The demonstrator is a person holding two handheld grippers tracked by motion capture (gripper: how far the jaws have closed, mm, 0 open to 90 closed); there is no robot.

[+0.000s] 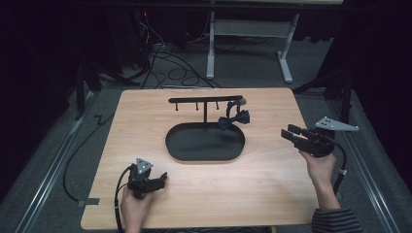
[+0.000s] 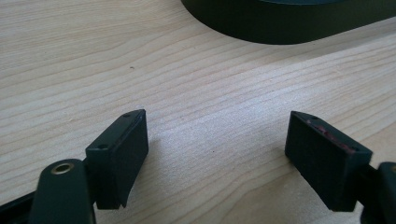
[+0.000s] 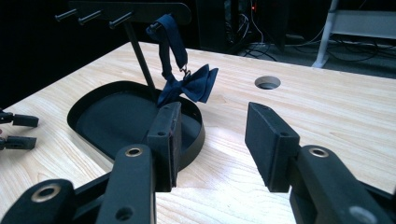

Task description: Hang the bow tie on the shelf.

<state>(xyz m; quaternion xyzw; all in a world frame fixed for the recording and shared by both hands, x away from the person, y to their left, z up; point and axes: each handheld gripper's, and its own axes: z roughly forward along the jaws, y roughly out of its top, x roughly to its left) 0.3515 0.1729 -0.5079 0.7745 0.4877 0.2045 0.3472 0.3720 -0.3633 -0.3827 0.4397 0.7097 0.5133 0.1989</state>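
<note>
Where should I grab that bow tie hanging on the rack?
Probably pinch the bow tie across its narrow center knot, coming in level from the right gripper side. It hangs free on its strap from the rack, wings spread, above the tray.

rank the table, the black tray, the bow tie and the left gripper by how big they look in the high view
1. table
2. black tray
3. left gripper and bow tie: these look about alike, and the gripper sits nearer the camera, so I would not rank them.
</note>
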